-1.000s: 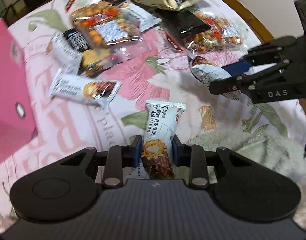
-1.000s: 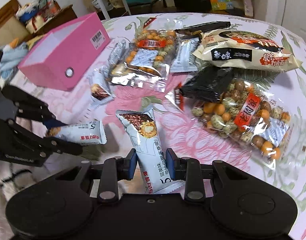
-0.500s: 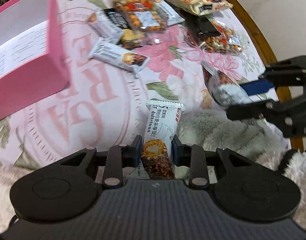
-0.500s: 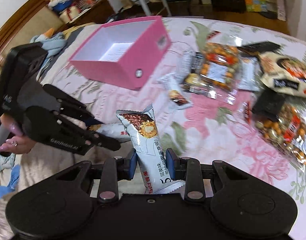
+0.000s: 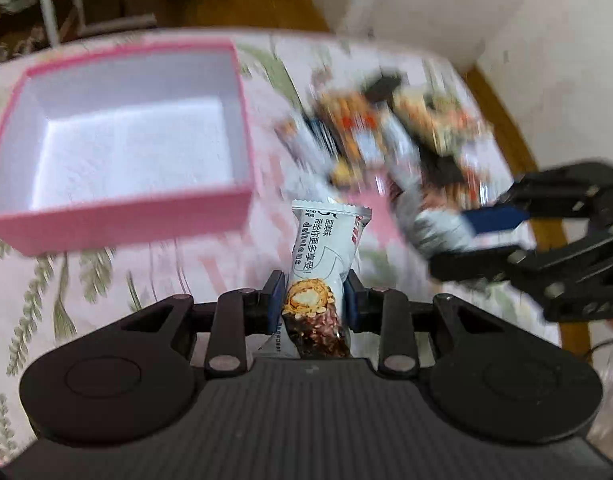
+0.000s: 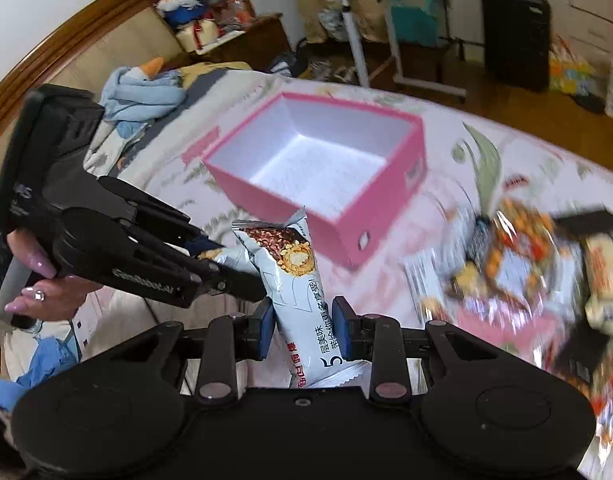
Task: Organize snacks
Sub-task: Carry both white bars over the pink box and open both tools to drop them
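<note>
Each tool, left tool [image 5: 313, 300] and right tool [image 6: 301, 330], clenches a light, crinkly, slippery snack bar [image 5: 324, 248] mid-wrapper, likely crushable inside.

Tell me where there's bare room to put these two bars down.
The pink box is empty inside, all white floor. The cloth between its near wall and the left gripper is bare too. Right of the box, the snack pile crowds the cloth.

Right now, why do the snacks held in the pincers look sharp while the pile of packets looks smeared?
Left wrist view: the held snack bar is crisp, but the snack pile and pink box are streaked by motion blur. Right wrist view: its snack bar is sharp, the pile smeared; the fisheye lens bends the room's edges.
</note>
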